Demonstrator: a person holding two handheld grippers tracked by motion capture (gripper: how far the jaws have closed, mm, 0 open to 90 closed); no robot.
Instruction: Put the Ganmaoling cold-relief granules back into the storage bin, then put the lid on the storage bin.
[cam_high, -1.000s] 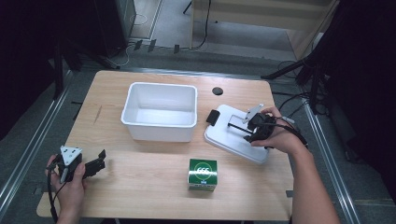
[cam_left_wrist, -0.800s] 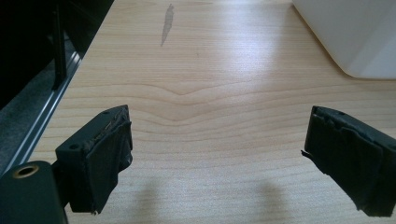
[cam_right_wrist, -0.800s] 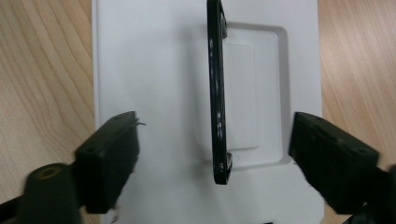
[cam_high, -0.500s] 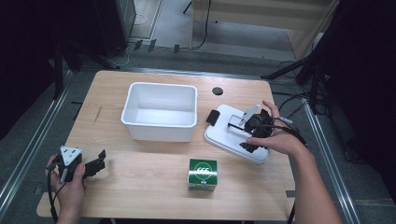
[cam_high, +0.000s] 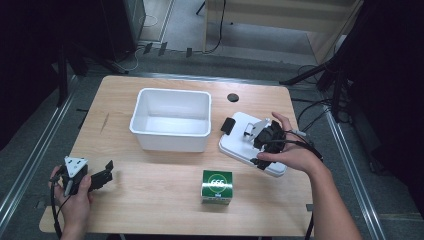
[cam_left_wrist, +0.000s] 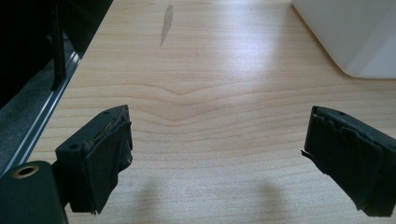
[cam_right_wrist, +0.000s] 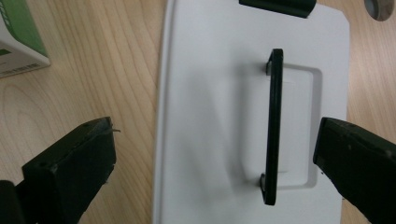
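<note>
Dark surroundings and a grey floor with cable runs are framing a pale wooden table (cam_high: 150, 200), where a person is sitting at the near edge with a tool in each hand. At the near left, the left gripper (cam_high: 106, 172) is resting low over bare wood with its two black jaws standing wide apart and nothing between them; the left gripper view is showing only wood grain ahead and a corner of the white rectangular plastic tub (cam_high: 171, 120) at the far right of that view. That tub is standing open and empty at the table's middle, slightly far. Near of it, a small green-and-white cardboard box (cam_high: 217, 186) is sitting alone on the wood. To the right, the flat white plastic lid with a slim black handle (cam_high: 240, 137) is lying on the table beside the tub, a black clip at its far-left edge. The right gripper (cam_high: 255, 147) is hovering just over this lid, jaws spread wide on either side of the handle (cam_right_wrist: 273, 126) without pressing on it. Judging by this, the lid has just been set down or let go, and the next move probably calls for lifting clear and heading for the box. Compared with a second ago, the right jaws have been opening off the handle and the hand is sitting slightly nearer and higher; the left gripper, tub, box and lid are lying unchanged.
</note>
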